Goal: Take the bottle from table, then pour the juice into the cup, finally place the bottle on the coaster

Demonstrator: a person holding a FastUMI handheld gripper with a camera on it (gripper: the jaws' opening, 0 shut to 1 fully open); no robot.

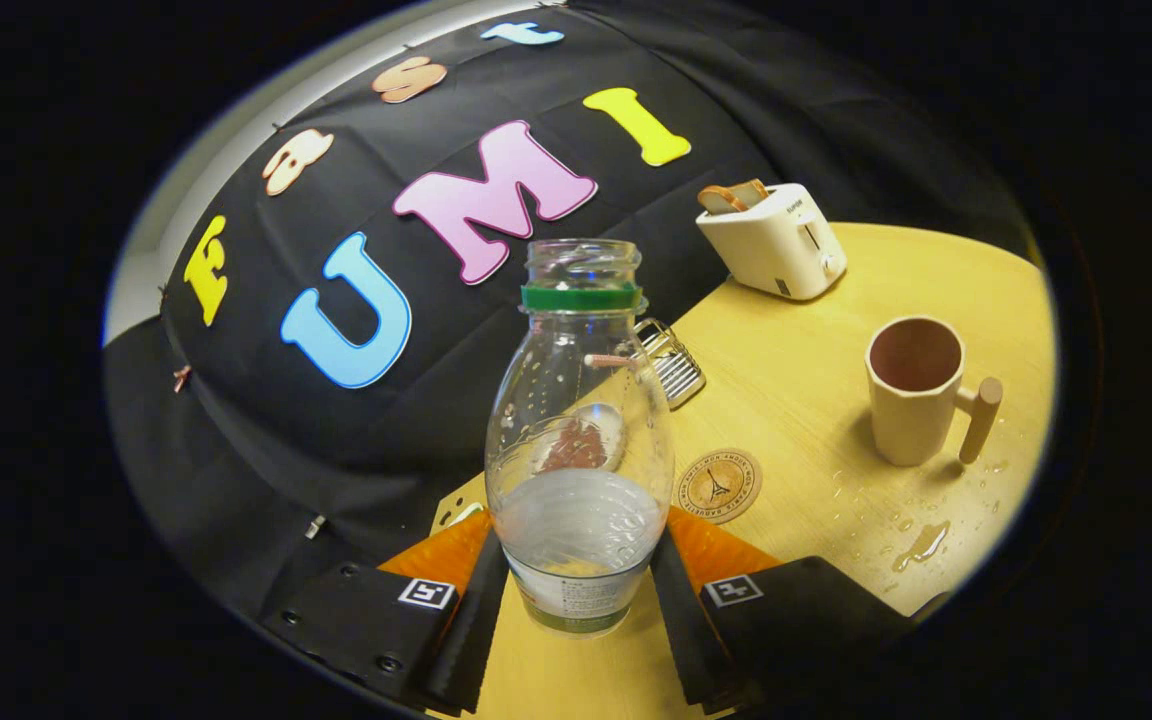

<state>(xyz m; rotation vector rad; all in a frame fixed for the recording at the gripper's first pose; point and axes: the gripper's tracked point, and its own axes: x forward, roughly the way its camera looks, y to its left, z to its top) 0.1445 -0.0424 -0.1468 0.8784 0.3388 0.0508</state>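
A clear glass bottle (578, 430) with a green neck ring and no cap stands between my two fingers, holding a little pale liquid in its lower part. My gripper (576, 575) is shut on the bottle, both black pads pressing its lower sides. The bottle's base appears lifted off the wooden table (796, 400). A round cork coaster (719, 485) lies just beyond the right finger. A beige cup (914, 388) with a wooden handle stands farther off to the right, upright and open; I cannot tell whether liquid is inside.
A white toaster (774, 240) with bread in it stands at the back of the table by the black cloth wall. A small wire rack (671, 360) sits behind the bottle. Spilled drops and a small puddle (921, 545) lie on the table near the cup.
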